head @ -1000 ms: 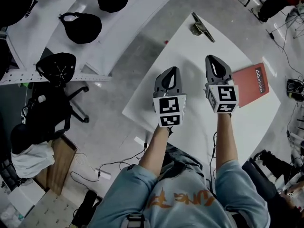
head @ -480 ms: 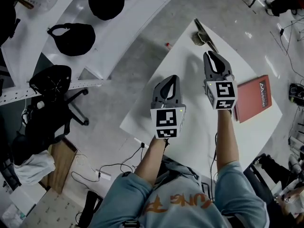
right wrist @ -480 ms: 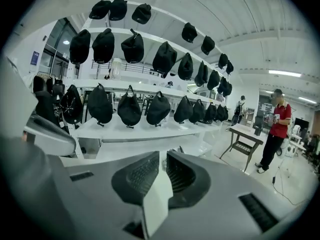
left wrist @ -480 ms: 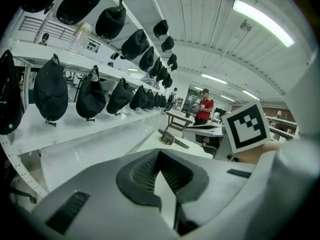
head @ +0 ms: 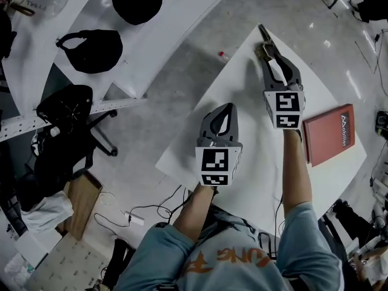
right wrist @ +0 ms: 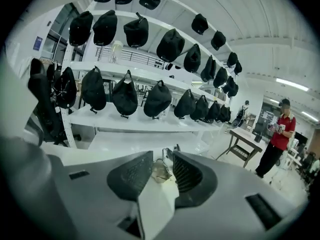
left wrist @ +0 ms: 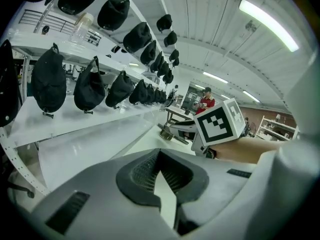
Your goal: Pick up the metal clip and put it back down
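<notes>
Glossy grey floor [head: 182, 71] under a white table [head: 254, 132], black office chair [head: 66, 111] off to the left. White shelves [right wrist: 115, 124] lined with black caps [right wrist: 125, 96], and long ceiling light strips [left wrist: 265, 16] glowing overhead.

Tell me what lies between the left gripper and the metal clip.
Only bare white table: in the head view nothing sits on the stretch from the left gripper to the metal clip.
</notes>
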Demonstrator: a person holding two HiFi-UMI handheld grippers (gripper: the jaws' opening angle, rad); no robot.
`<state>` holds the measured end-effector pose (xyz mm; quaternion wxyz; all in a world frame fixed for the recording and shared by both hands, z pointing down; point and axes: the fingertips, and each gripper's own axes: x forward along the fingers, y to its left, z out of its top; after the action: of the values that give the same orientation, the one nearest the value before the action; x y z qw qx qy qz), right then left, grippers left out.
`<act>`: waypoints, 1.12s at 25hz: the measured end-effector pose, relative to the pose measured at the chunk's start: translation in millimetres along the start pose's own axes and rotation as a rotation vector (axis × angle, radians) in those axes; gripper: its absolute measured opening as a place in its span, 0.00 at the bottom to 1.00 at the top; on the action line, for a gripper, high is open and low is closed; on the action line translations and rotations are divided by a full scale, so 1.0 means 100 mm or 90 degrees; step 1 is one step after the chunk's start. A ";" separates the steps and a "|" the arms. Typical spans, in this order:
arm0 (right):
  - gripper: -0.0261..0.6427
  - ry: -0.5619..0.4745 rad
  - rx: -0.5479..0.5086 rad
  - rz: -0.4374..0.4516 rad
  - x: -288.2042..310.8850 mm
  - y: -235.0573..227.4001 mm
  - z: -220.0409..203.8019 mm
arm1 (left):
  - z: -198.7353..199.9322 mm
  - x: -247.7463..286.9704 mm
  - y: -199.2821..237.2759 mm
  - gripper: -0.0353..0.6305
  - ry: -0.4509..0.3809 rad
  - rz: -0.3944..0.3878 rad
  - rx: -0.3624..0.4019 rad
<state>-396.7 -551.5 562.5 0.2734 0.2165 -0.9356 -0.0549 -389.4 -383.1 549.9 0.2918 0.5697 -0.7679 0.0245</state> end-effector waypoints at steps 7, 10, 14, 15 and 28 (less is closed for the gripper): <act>0.22 0.038 -0.068 -0.019 0.22 -0.06 -0.11 | 0.01 0.06 0.03 0.07 0.002 0.005 0.004; 0.22 0.048 -0.114 -0.024 0.28 -0.06 -0.14 | 0.02 0.10 0.03 0.07 0.002 0.005 0.006; 0.22 0.051 -0.167 -0.038 0.33 -0.06 -0.15 | 0.02 0.08 0.05 0.07 0.006 0.007 0.004; 0.22 0.050 -0.170 -0.040 0.34 -0.07 -0.14 | 0.02 0.07 0.06 0.07 0.007 0.008 0.002; 0.09 0.073 -0.169 -0.091 0.27 -0.18 -0.04 | 0.16 -0.19 0.16 0.07 -0.015 0.021 0.004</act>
<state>-408.2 -579.1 574.4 0.3482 0.2477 -0.8851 -0.1846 -406.4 -366.9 532.2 0.2806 0.5581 -0.7805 0.0247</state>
